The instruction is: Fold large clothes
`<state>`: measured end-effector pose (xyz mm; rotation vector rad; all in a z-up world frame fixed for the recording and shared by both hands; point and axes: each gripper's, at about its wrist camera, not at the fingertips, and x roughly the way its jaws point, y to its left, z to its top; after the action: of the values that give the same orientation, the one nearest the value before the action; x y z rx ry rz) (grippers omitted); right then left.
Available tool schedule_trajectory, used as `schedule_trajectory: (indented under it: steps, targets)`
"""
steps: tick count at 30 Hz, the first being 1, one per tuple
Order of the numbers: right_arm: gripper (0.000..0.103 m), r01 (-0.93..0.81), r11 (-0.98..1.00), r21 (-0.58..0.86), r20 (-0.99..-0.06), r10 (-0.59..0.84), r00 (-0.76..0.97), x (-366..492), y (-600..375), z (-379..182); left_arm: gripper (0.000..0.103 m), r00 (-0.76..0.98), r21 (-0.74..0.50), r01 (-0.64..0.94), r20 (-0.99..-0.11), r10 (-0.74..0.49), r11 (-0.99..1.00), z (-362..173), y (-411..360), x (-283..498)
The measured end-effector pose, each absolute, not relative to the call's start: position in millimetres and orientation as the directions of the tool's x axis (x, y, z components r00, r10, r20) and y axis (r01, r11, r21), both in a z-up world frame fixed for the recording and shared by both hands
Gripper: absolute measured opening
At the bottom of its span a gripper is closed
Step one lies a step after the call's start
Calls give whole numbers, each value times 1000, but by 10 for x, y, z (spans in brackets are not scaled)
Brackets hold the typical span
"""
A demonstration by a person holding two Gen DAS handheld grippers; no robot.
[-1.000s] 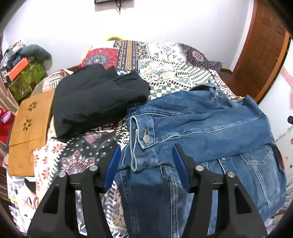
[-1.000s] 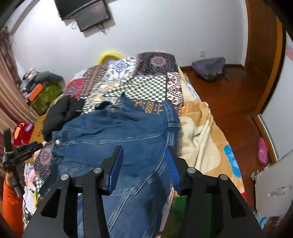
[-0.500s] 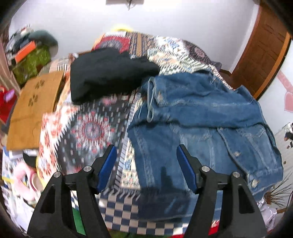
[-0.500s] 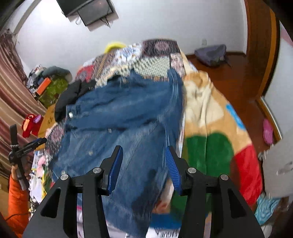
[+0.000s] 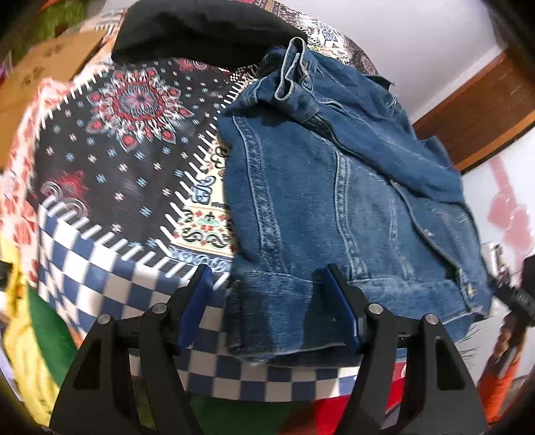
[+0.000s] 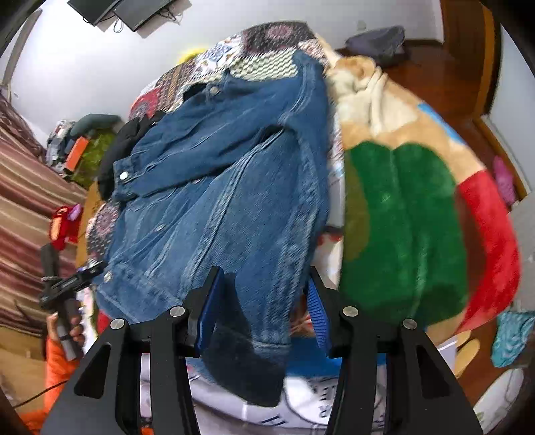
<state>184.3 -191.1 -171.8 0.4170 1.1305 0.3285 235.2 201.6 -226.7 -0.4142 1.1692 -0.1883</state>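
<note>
A blue denim jacket [image 5: 334, 200] lies on the patterned bedspread [image 5: 117, 150], with one sleeve folded across its upper part. It also shows in the right wrist view [image 6: 217, 207], its bottom hem hanging over the bed's near edge. My left gripper [image 5: 269, 308] is open, its jaws on either side of the jacket's lower left hem corner. My right gripper [image 6: 262, 308] is open, its jaws astride the jacket's lower right hem. Neither gripper holds cloth.
A black folded garment [image 5: 200, 30] lies at the bed's far left beside a wooden board [image 5: 43, 77]. A green, red and tan blanket [image 6: 418, 217] lies right of the jacket. The left gripper and hand [image 6: 63, 301] show at the bed's left edge.
Both grippers have pulled back from over the jacket's middle to the bed's near edge. They now sit low at the jacket's bottom hem. Both stay open.
</note>
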Motion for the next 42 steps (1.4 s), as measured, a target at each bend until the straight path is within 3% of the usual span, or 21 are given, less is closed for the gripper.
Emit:
schedule_trajectory:
  steps: [4,10,12,14,15,16,19,37,42]
  targets:
    - [45,-51,878,476,-795,455,401,1828,-1841,-1763,67,383,-496,-62,-813,-438,866,-2306,2010,2360]
    - [44,-15,837,547,-765,506,398,1904,-1882,-1903,67,376,-442,-35,-837,-398,896,-2316,1908,2383]
    - [34,-19,832,554,-755,512,410,1894,-1883,-1887,59,383,-429,-33,-840,-385,903,-2294,1893,2378]
    - [19,-35,835,550,-750,512,419,1890,-1874,-1837,35,395,-404,-31,-845,-360,914,-2238,1858,2373]
    - [15,-46,834,550,-742,513,430,1882,-1871,-1795,29,404,-395,-25,-844,-352,918,-2186,1851,2366]
    - [14,-59,833,551,-735,517,439,1879,-1864,-1754,22,411,-402,-20,-838,-359,916,-2144,1859,2353]
    - [13,-97,816,569,-692,539,481,1874,-1872,-1579,15,456,-441,0,-799,-392,898,-1927,1880,2338]
    - [10,-212,760,614,-447,557,700,2203,-2169,-549,13,723,-510,195,-502,-474,838,-317,1797,2493]
    - [10,-182,752,633,-450,549,704,2383,-2237,-599,13,746,-474,177,-507,-432,862,-262,1808,2611]
